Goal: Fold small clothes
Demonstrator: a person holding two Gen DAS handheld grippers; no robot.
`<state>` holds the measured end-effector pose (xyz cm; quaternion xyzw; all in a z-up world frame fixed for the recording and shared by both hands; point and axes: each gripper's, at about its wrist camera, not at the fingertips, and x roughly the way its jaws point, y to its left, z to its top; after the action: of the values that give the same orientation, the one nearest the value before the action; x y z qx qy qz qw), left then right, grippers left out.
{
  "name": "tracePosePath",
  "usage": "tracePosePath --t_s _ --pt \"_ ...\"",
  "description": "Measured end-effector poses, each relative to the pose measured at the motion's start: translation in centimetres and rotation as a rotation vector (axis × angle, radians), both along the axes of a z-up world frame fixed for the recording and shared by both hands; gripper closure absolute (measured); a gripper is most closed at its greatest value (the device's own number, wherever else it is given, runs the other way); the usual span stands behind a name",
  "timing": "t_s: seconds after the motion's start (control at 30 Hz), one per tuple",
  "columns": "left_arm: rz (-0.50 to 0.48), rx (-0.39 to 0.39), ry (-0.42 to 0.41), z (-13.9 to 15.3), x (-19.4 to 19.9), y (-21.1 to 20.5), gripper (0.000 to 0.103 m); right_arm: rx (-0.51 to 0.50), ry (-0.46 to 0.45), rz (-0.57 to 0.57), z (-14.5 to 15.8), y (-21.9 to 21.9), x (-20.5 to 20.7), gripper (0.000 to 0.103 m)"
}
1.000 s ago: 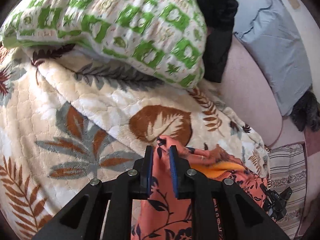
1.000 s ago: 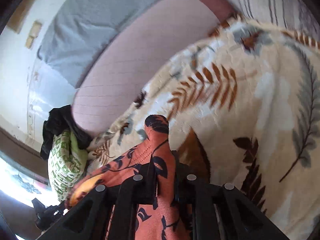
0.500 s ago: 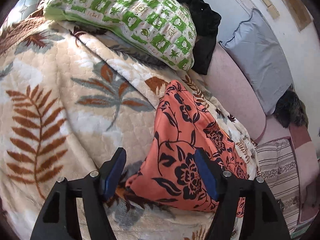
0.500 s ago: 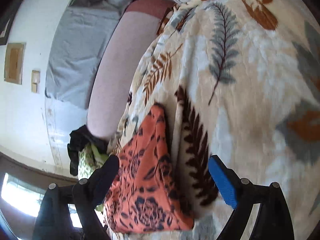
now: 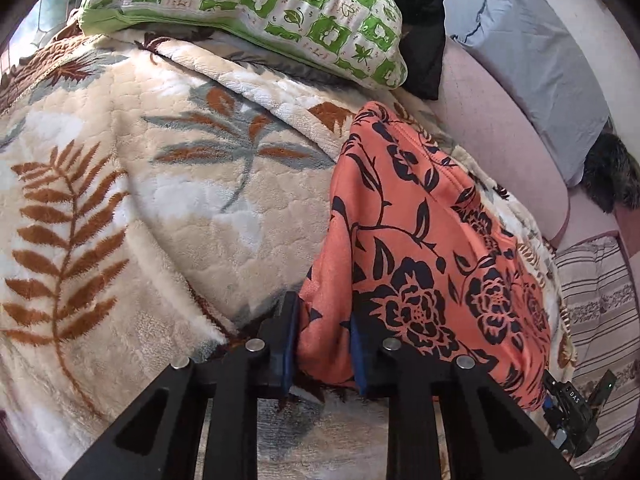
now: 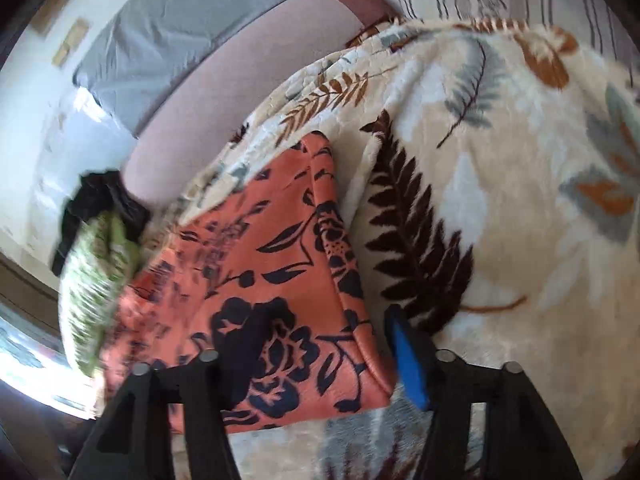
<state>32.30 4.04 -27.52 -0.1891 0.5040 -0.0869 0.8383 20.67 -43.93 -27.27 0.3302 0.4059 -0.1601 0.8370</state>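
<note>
Orange cloth printed with dark navy flowers and leaves lies folded flat on a plush cream blanket with rust, grey and brown leaf patterns, close to the blanket's edge beside a pink cushioned seat.

In the left wrist view, the left gripper stands over the near left corner of the garment. Its jaws have just been closing, and the corner of the cloth sits bunched between the two blue pads, which press on it from both sides.

In the right wrist view, the right gripper straddles the near right corner of the same cloth. Its jaws have just been closing too, yet they stand parted: the blue pad on the right is just beside the folded edge with a sliver of blanket showing between, while the left finger lies over the cloth. No pinch shows here.

Beyond the garment, a green and white patterned pillow rests on the far part of the blanket, with a black bundle of fabric touching its right end. A grey-blue cushion leans against the pale wall above the pink seat, and a striped textile lies at the right edge.
</note>
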Motion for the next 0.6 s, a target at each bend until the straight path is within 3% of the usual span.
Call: tracePosePath --t_s 0.03,0.17,0.33,0.47,0.6 --pt "-0.006 0.016 0.012 -0.2 0.0 0.0 0.079 -0.037 0.071 0.036 -1.1 0.4 0.9 0.050" --pt "0.005 0.019 0.040 0.2 0.3 0.2 0.079 -0.121 0.076 0.042 0.0 0.6 1.1 0.050" --pt "0.026 0.016 0.014 1.7 -0.5 0.8 0.079 -0.062 -0.122 -0.029 3.7 0.2 -1.0 0.049" --pt "0.000 0.012 -0.053 3.4 -1.1 -0.1 0.080 0.002 -0.295 0.165 5.9 3.9 0.0 0.048" --pt "-0.054 0.061 -0.076 3.3 -1.1 -1.7 0.077 0.058 -0.263 0.334 4.8 8.5 1.3 0.048"
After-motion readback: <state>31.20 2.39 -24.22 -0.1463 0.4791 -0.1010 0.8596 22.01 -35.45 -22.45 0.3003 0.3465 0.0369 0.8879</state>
